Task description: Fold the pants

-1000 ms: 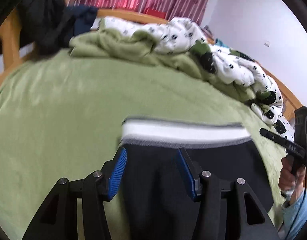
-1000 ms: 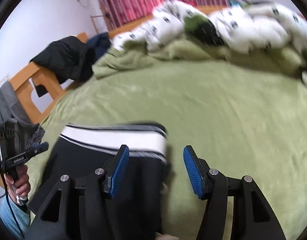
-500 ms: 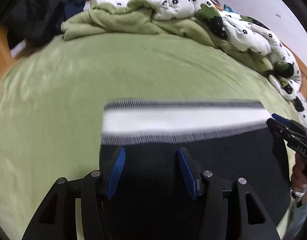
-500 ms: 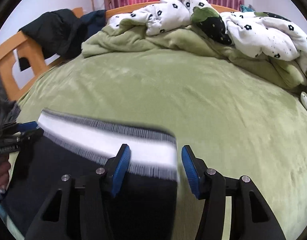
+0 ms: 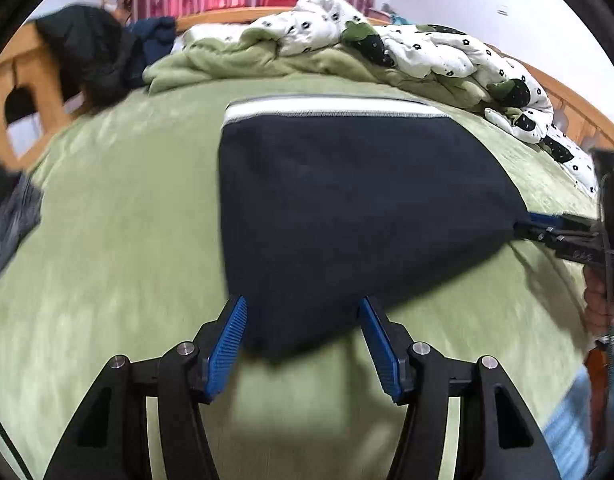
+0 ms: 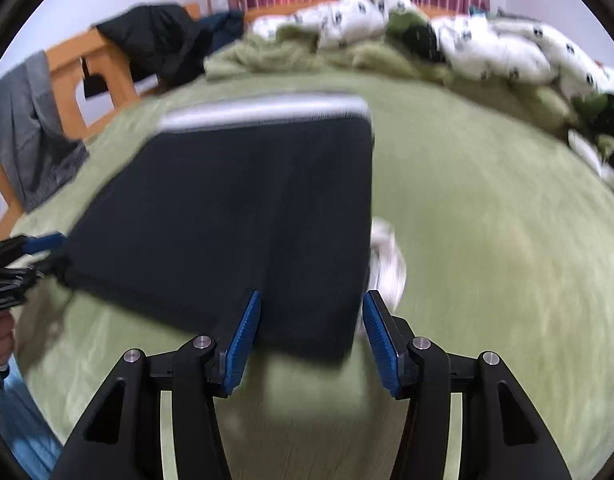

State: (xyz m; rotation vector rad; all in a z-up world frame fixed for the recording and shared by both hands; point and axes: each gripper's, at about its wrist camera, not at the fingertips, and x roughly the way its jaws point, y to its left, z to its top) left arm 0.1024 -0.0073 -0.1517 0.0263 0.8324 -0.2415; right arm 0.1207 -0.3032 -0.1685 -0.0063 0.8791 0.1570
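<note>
1. The dark pants (image 5: 347, 208) lie folded on the green bed cover (image 5: 107, 260), white waistband (image 5: 327, 108) at 12 o'clock
2. The left gripper (image 5: 303, 336) has just been opening; its blue pads flank the near left corner of the pants without pressing, so it is released
3. The right gripper (image 6: 311, 328) likewise stands released, straddling the near right corner
4. A crumpled quilt (image 5: 427, 52) is heaped at 1 o'clock
</note>
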